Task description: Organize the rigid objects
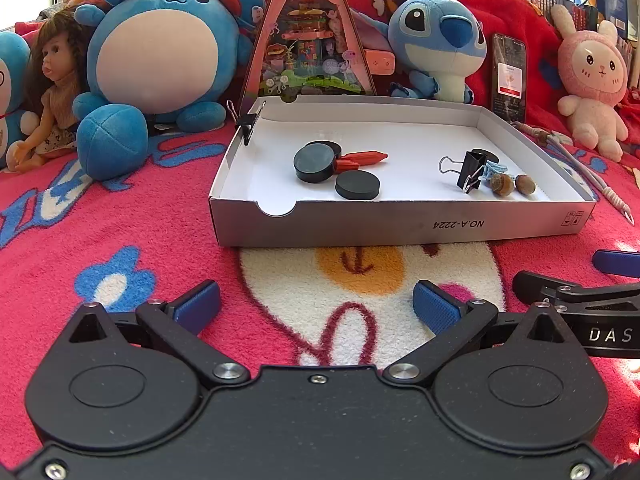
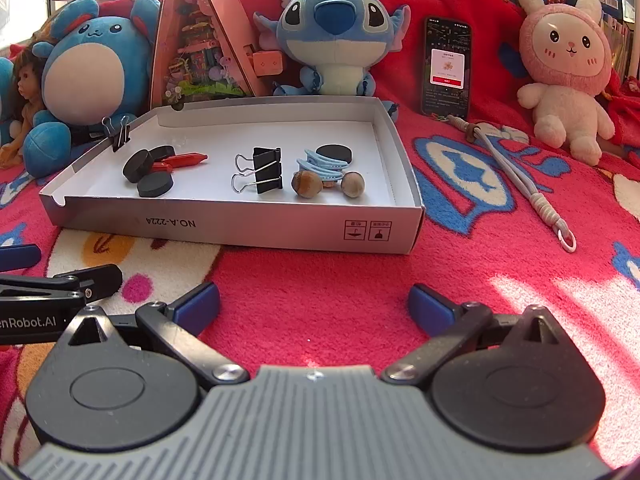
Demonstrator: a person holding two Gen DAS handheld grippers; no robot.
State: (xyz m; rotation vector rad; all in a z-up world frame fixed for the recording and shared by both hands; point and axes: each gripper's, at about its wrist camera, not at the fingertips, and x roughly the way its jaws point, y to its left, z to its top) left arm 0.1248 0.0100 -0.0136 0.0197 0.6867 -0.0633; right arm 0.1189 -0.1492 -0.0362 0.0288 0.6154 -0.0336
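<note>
A shallow white cardboard box lies on the red blanket. Inside it are black discs, red crayon-like pieces, black binder clips, a light-blue clip and two acorns. Another binder clip grips the box's left wall. My left gripper stands open in front of the box with only blanket between its fingers. My right gripper is open too, nothing in it, beside the left one.
Plush toys, a doll, a triangular toy house and a phone line the back. A corded strap lies on the blanket to the right of the box. Bookshelves stand behind.
</note>
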